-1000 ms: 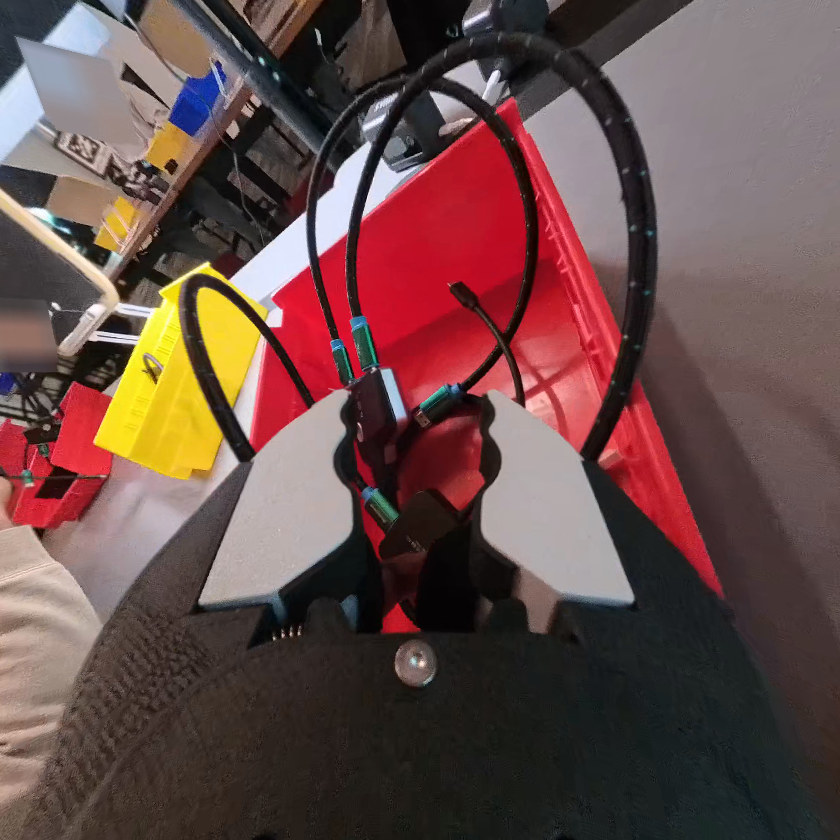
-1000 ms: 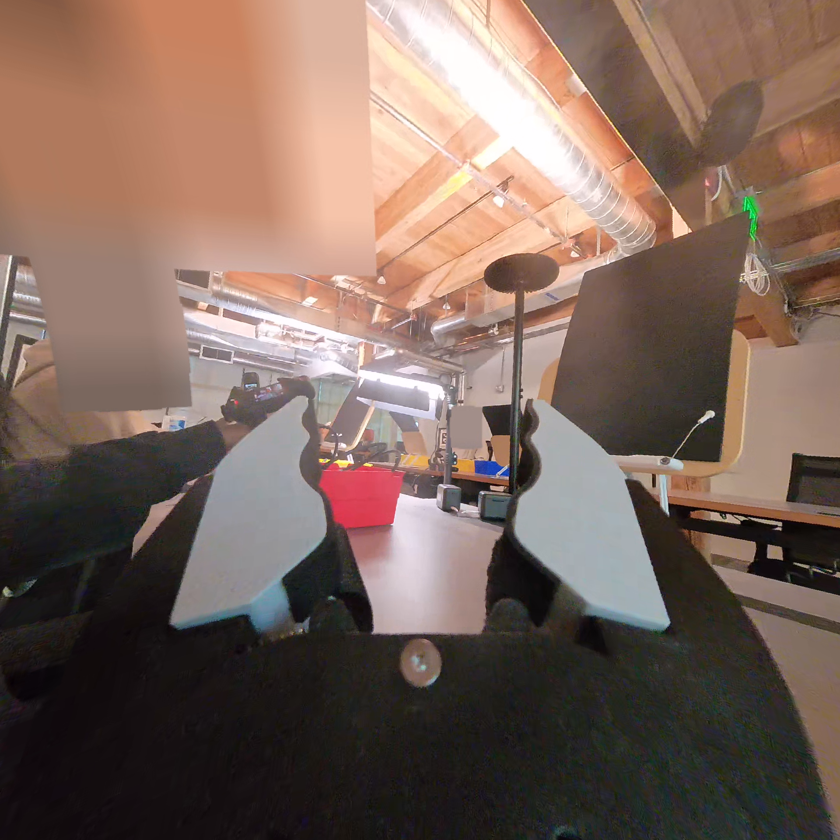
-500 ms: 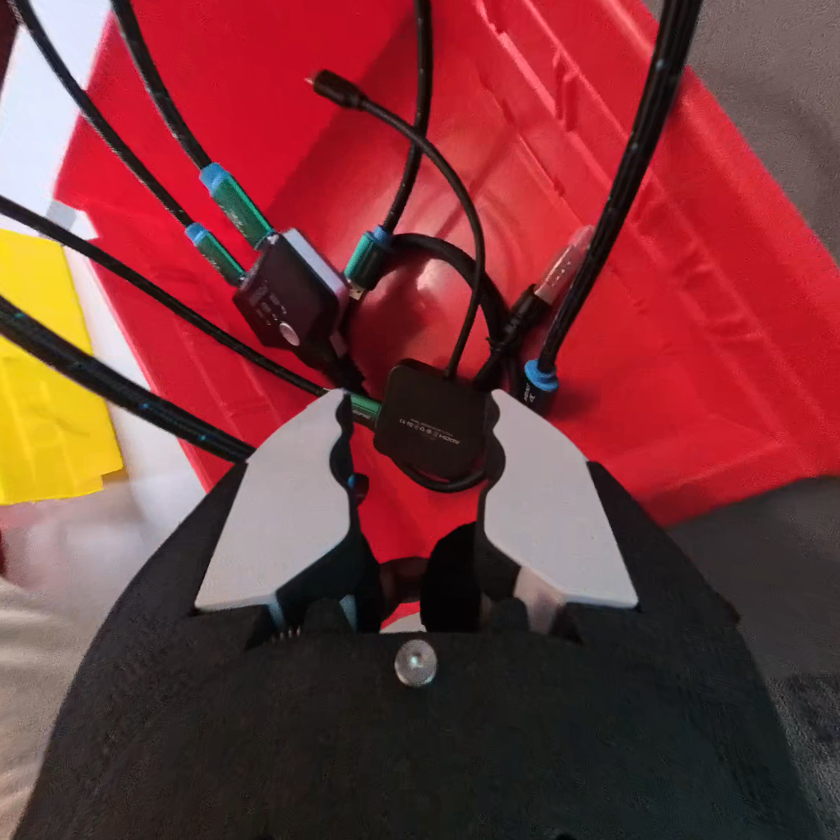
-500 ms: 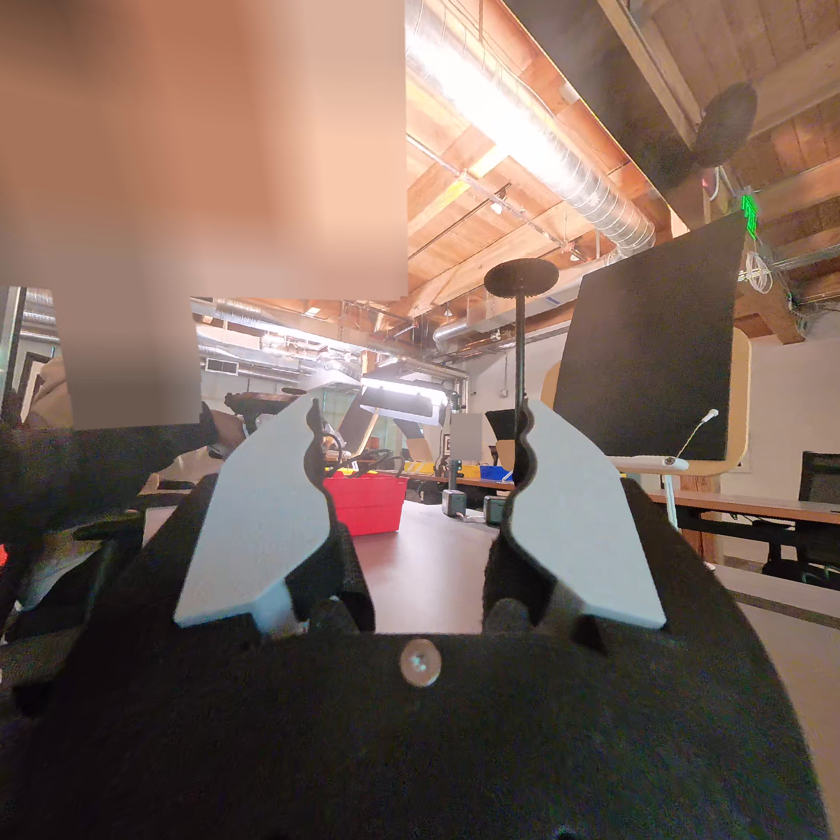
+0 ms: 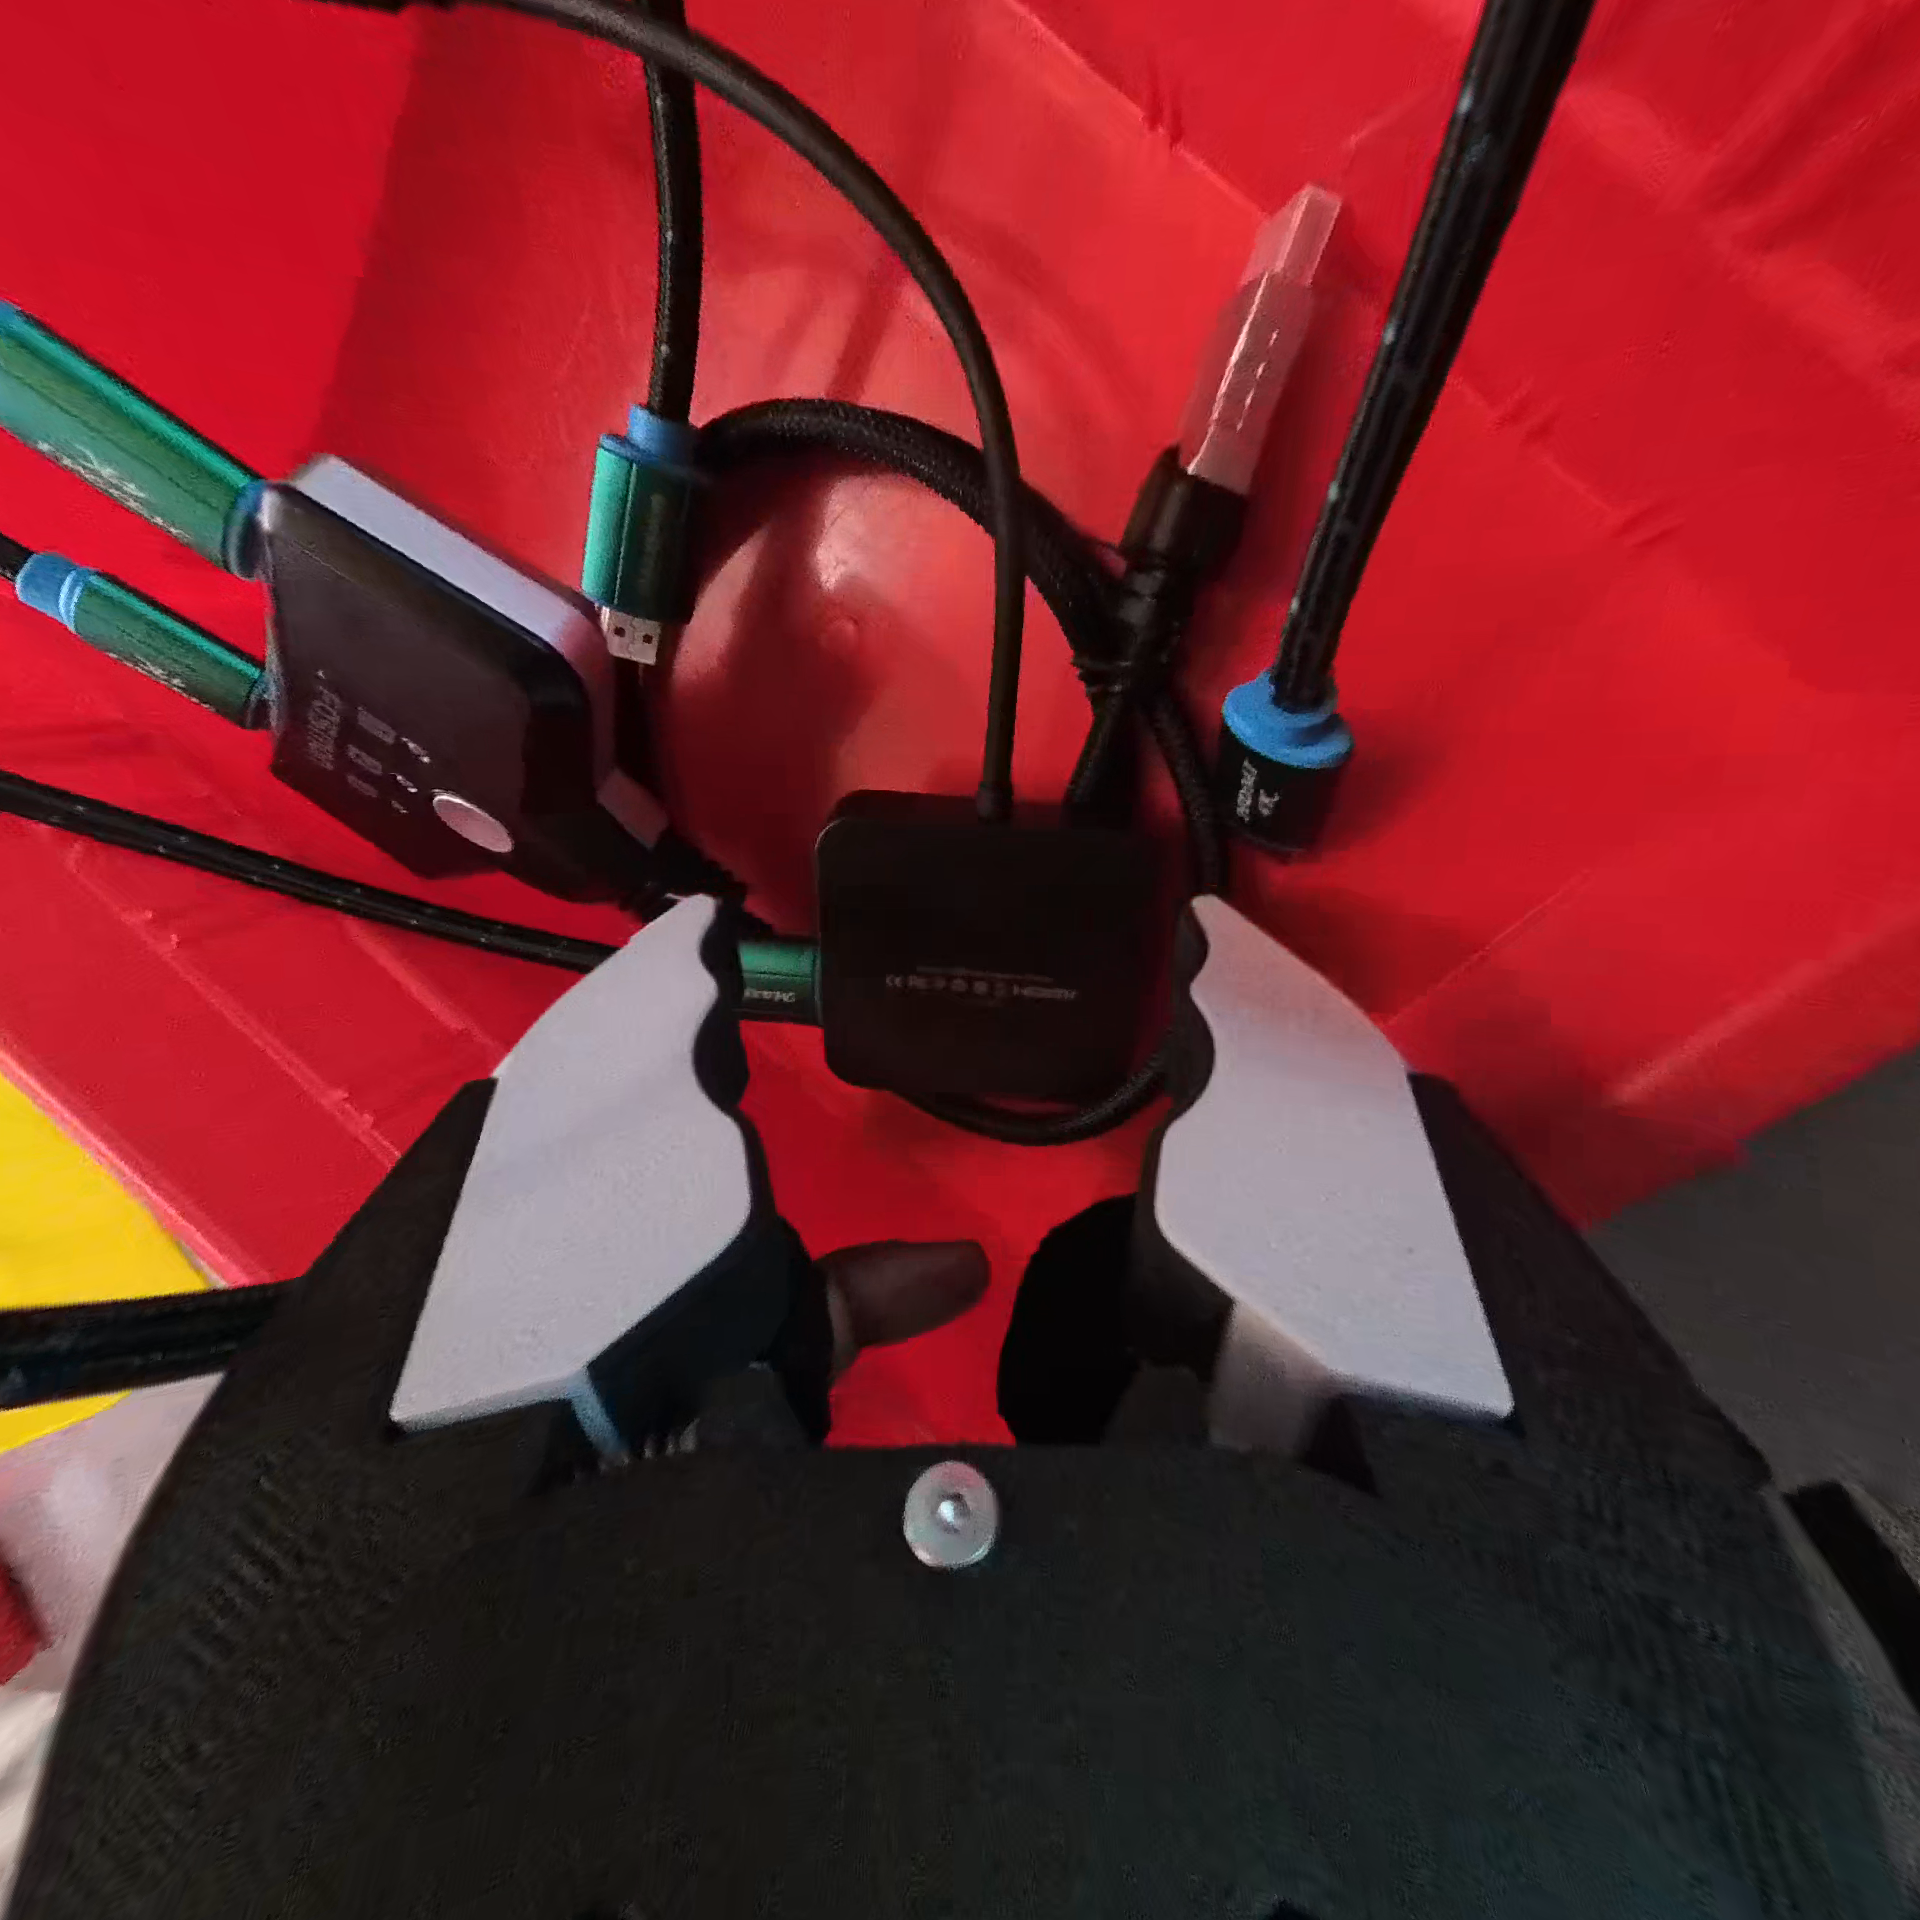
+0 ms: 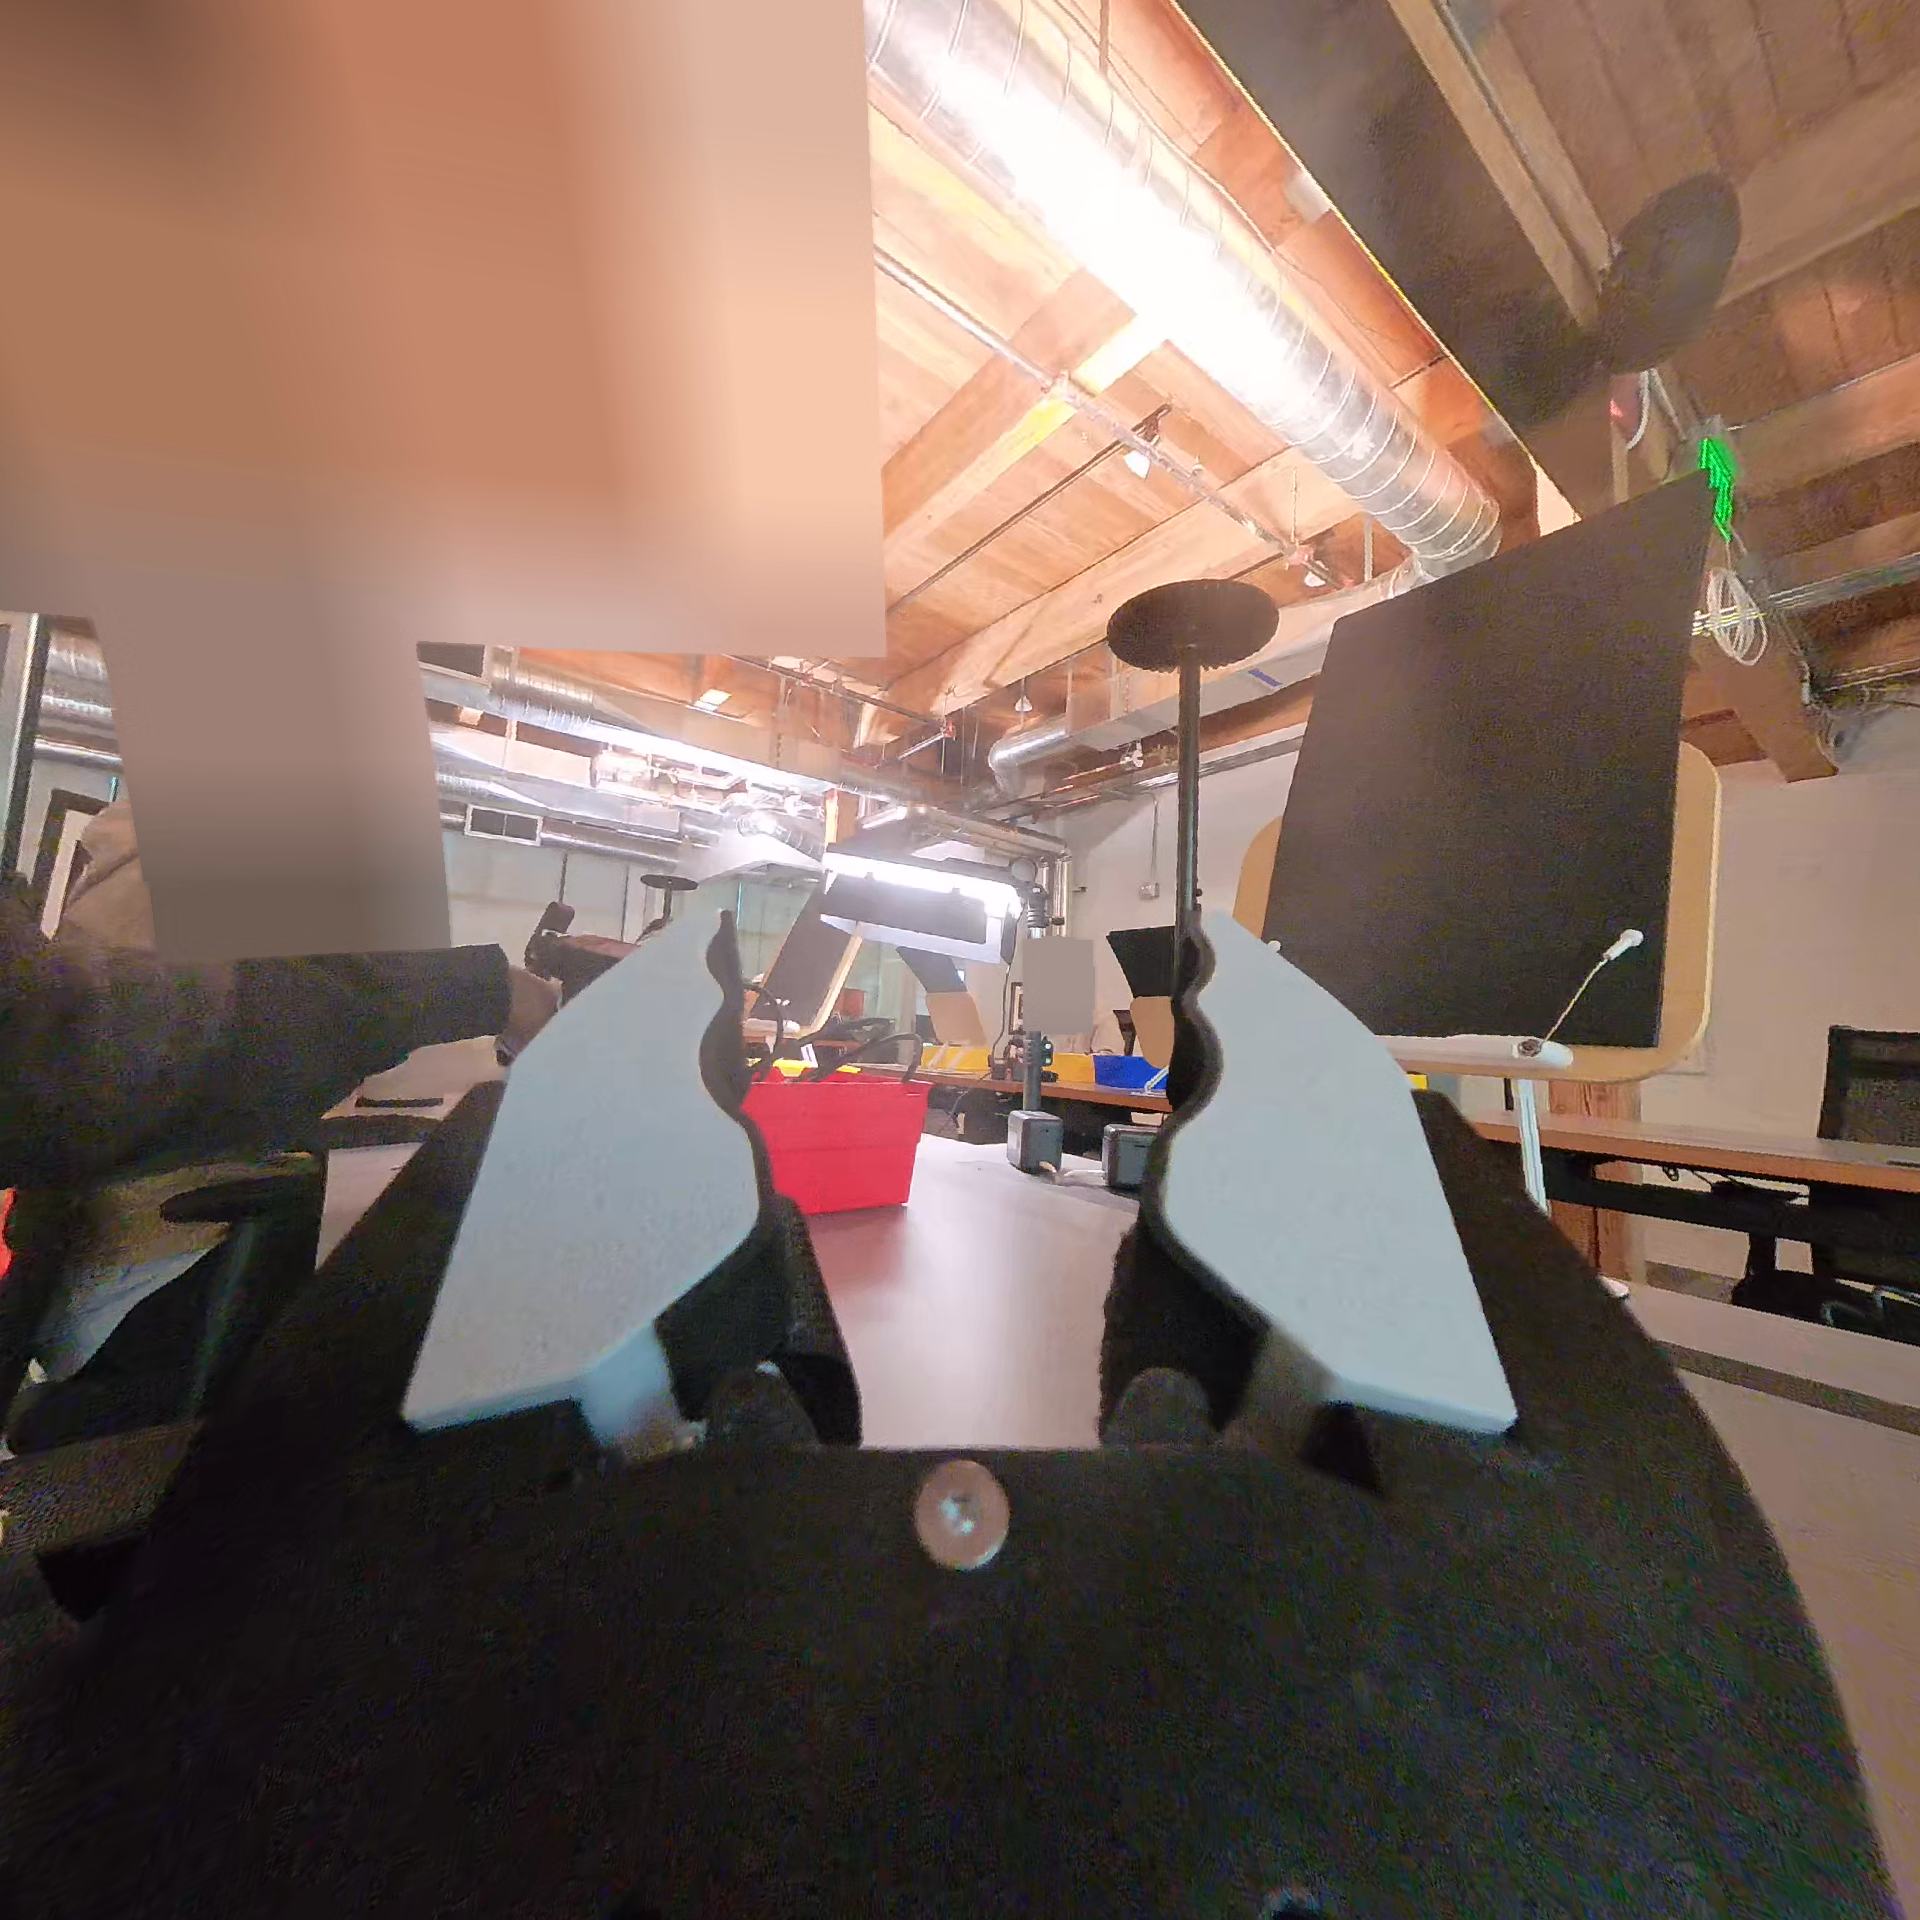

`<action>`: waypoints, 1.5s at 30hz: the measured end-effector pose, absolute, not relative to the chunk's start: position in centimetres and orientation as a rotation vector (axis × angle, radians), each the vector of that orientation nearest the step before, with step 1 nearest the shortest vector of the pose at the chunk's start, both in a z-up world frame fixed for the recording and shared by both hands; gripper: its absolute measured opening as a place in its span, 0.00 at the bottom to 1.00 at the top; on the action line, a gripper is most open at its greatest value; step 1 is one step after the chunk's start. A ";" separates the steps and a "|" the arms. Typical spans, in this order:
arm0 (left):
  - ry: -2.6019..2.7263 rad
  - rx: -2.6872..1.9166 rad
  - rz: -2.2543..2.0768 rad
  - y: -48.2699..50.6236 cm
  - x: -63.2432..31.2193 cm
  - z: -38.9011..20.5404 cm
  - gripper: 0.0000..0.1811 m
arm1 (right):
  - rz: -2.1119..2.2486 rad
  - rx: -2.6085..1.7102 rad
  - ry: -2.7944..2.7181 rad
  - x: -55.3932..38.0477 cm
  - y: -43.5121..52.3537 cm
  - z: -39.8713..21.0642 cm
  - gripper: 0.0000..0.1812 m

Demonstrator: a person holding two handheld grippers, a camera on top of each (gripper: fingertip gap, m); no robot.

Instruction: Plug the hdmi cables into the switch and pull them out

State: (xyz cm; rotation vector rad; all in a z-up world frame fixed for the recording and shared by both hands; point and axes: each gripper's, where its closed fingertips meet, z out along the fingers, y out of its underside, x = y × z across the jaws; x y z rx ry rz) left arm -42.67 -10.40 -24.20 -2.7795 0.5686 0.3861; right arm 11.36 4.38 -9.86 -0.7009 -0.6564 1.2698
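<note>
Red bin [image 5: 1558,520] below left gripper [image 5: 951,961], jaws spread.

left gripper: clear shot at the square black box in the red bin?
Probably yes. The left gripper is open, its jaws either side of the box, with only a cable loop beneath it.

The left gripper [image 5: 951,935] has dropped from above the red bin [image 5: 1558,520] deep into it, its spread fingers now flanking the square black switch [image 5: 997,940], which a second ago lay farther ahead. The right gripper [image 6: 956,961] has drifted slightly nearer its red bin [image 6: 842,1153].
</note>
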 end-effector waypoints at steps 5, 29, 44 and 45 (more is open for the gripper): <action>0.605 -2.807 0.317 -10.5 -43.0 -24.9 0.42 | 1.273 -0.702 -0.652 11.4 4.4 -9.9 0.44; 0.572 -2.317 0.824 -9.6 -40.5 -12.6 0.36 | 1.272 -0.705 -0.647 11.4 4.5 -9.8 0.43; 0.533 -1.515 0.873 -1.6 -18.3 -4.7 0.36 | 1.235 -0.706 -0.702 10.8 4.0 -10.1 0.43; 0.553 -1.499 0.869 -0.9 -16.5 -5.4 0.36 | 1.223 -0.705 -0.722 10.6 3.8 -10.2 0.43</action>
